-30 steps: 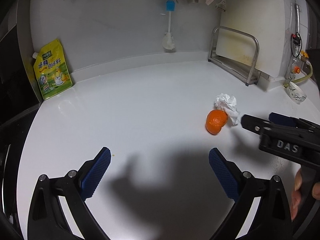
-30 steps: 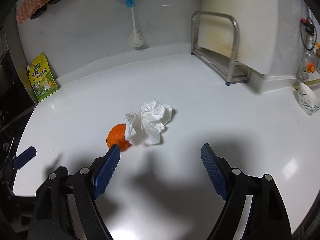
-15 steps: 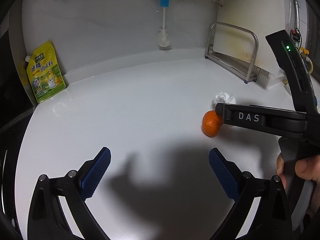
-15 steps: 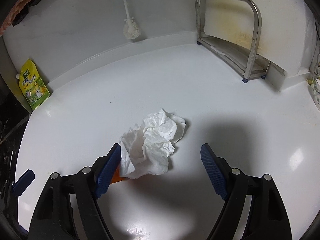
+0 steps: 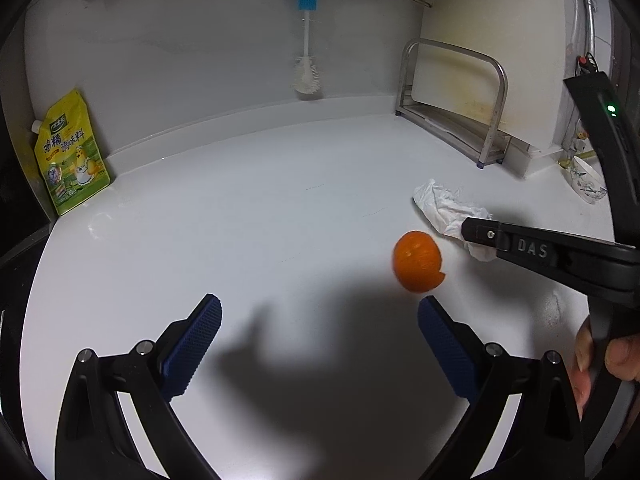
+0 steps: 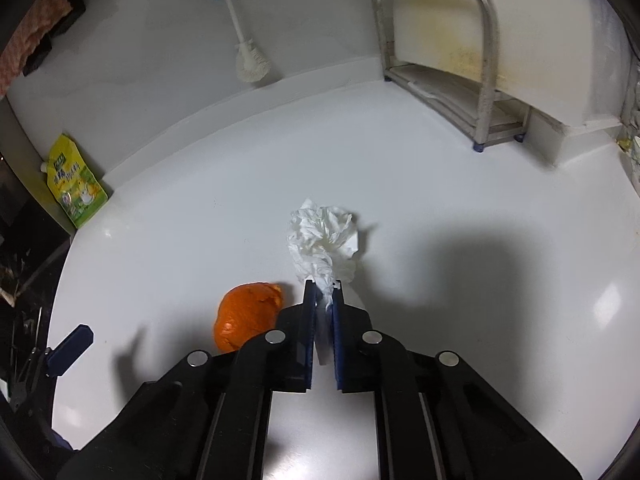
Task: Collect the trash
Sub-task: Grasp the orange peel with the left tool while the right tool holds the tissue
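A crumpled white tissue (image 6: pixel 322 236) lies on the white counter, and my right gripper (image 6: pixel 322 286) is shut on its near end. The left wrist view shows the same tissue (image 5: pixel 444 210) pinched at the tip of the right gripper (image 5: pixel 472 234). An orange peel (image 6: pixel 246 314) sits just left of the right gripper's fingers. In the left wrist view the peel (image 5: pixel 418 262) lies just beyond the right fingertip of my left gripper (image 5: pixel 320 320), which stands open and empty.
A yellow refill pouch (image 5: pixel 72 160) leans at the back left corner. A bottle brush (image 5: pixel 306 60) hangs on the back wall. A steel rack (image 5: pixel 460 120) with a cutting board stands at the back right. A person's hand (image 5: pixel 600 356) grips the right tool's handle.
My right gripper moved forward over the tissue and shut on it, bunching it up. The left gripper drifted closer to the orange peel and stayed open.
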Motion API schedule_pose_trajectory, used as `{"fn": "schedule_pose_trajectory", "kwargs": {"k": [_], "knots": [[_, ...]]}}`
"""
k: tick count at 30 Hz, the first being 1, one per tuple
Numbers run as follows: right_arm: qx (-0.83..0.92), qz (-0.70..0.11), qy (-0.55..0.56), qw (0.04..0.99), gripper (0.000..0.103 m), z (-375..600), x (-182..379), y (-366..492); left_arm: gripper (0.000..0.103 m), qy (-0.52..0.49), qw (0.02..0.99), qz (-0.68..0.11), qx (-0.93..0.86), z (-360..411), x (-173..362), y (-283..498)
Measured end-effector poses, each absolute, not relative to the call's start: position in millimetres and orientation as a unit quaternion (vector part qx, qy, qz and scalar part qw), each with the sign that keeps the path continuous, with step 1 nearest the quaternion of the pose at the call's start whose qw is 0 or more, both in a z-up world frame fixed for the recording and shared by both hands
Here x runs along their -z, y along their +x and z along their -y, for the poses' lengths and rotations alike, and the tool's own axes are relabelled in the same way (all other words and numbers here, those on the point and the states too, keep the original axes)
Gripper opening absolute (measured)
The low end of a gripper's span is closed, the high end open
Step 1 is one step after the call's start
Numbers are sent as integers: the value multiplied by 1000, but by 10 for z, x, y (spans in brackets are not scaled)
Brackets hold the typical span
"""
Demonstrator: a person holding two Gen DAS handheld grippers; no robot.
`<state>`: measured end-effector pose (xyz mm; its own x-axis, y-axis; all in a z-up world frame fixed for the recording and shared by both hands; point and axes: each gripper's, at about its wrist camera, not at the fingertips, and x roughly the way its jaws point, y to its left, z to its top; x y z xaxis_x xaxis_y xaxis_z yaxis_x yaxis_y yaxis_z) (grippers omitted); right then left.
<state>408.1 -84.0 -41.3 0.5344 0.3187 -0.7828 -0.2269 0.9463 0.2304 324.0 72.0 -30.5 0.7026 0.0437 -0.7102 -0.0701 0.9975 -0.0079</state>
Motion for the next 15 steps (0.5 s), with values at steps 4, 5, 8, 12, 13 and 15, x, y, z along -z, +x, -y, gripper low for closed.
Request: {"fn": "schedule_pose_trajectory", "kwargs": {"k": [4, 5, 8, 12, 13, 15], "knots": [[-150, -449, 59, 879, 5, 1026, 377, 3989, 97, -12, 922, -385, -25, -591, 310, 3324], [-149, -448, 61, 880, 5, 1065, 373, 3974, 97, -11, 922, -387, -24, -562, 319, 3347], [-142, -442, 71, 883, 4, 1245, 363, 3899, 97, -9, 919, -392, -26, -485, 354, 3426], [-138, -440, 76, 884, 4, 1406, 370, 3807, 97, -14, 914, -405, -24, -427, 409, 3564], [-139, -439, 76, 884, 4, 1434, 373, 3779, 97, -14, 913, -406, -25, -416, 422, 3598], [-140, -436, 76, 886, 4, 1480, 373, 3732, 97, -11, 912, -408, -31, -393, 442, 3661]]}}
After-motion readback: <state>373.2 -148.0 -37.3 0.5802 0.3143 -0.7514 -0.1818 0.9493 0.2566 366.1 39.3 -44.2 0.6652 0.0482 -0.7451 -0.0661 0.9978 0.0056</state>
